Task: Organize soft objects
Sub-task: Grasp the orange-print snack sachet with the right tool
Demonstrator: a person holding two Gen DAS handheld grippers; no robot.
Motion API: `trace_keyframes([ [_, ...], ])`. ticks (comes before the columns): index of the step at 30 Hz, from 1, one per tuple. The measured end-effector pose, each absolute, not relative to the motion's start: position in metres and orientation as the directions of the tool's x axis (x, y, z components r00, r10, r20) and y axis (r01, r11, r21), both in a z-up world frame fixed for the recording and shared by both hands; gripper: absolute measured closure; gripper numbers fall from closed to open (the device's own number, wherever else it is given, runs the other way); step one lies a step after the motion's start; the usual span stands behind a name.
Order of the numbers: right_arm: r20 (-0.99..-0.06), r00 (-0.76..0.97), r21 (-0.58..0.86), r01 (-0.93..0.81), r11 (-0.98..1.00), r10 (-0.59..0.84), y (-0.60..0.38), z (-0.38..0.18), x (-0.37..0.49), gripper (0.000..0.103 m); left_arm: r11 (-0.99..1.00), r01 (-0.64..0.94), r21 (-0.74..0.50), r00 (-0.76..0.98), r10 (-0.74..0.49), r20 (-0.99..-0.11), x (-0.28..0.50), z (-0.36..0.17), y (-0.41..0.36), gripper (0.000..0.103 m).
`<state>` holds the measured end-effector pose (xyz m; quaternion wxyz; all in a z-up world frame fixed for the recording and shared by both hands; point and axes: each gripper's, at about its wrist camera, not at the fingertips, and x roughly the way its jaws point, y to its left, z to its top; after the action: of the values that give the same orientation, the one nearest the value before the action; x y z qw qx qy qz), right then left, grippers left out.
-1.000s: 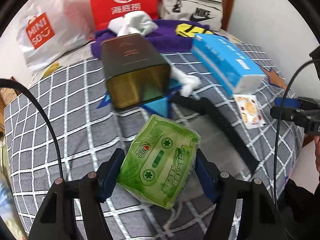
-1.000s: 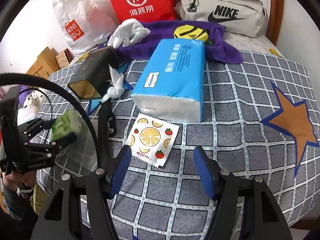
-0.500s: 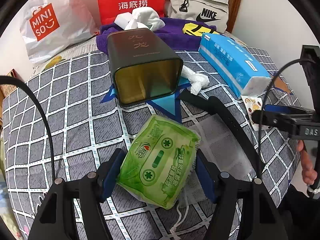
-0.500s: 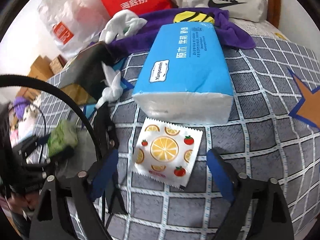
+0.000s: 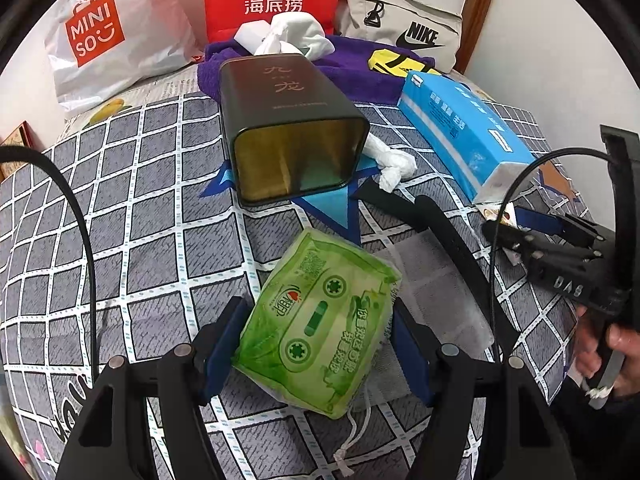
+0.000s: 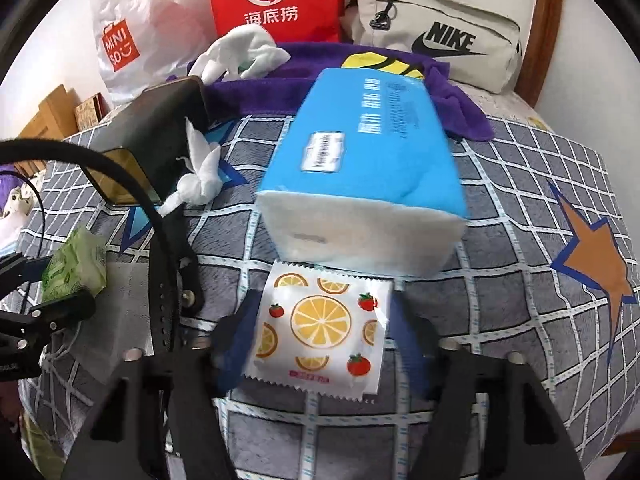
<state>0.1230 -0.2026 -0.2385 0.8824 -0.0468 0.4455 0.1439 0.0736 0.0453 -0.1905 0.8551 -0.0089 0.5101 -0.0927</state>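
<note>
L claw [image 5: 316,346] clamps green tissue pack [image 5: 320,320]. R claw [image 6: 320,340] has just been closing around fruit-print sachet [image 6: 320,326] beside blue tissue pack [image 6: 372,168]; contact unclear. Risk: thin sachet buckles, slips out.

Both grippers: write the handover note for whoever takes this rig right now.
Left gripper: shut on the green tissue pack, held just above the checked bedspread.
Right gripper: jaws have just been closing around the fruit-print wipe sachet, which lies flat in front of the blue tissue pack; firm contact cannot be confirmed.
The open tin lies on its side, nothing visible inside; a crumpled tissue lies beside it.
Done: green pack picked up.
Left: secure the sachet, then put away both items and the loose tissue.
</note>
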Motion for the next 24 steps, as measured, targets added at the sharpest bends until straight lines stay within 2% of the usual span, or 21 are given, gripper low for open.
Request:
trace_keyframes([
  [4, -0.807, 0.538, 0.079, -0.311, 0.947, 0.244, -0.218, -0.236, 0.122, 0.062, 0.983, 0.148, -0.11, 0.461, -0.167, -0.871, 0.073, -0.19, 0.045, 0.034],
  [6, -0.811, 0.534, 0.074, -0.312, 0.947, 0.239, -0.222, -0.235, 0.121, 0.081, 0.983, 0.144, -0.111, 0.46, -0.166, -0.872, 0.072, -0.189, 0.044, 0.034],
  [8, -0.814, 0.521, 0.095, -0.318, 0.943, 0.257, -0.228, -0.233, 0.12, 0.085, 0.984, 0.141, -0.114, 0.457, -0.166, -0.874, 0.072, -0.189, 0.044, 0.034],
  [13, -0.814, 0.49, 0.166, -0.317, 0.934, 0.311, -0.243, -0.23, 0.121, 0.089, 0.983, 0.127, -0.134, 0.456, -0.178, -0.872, 0.073, -0.188, 0.046, 0.035],
  [24, -0.782, 0.509, 0.195, -0.348, 0.917, 0.359, -0.256, -0.197, 0.114, 0.089, 0.981, 0.109, -0.159, 0.49, -0.192, -0.85, 0.077, -0.167, 0.053, 0.035],
])
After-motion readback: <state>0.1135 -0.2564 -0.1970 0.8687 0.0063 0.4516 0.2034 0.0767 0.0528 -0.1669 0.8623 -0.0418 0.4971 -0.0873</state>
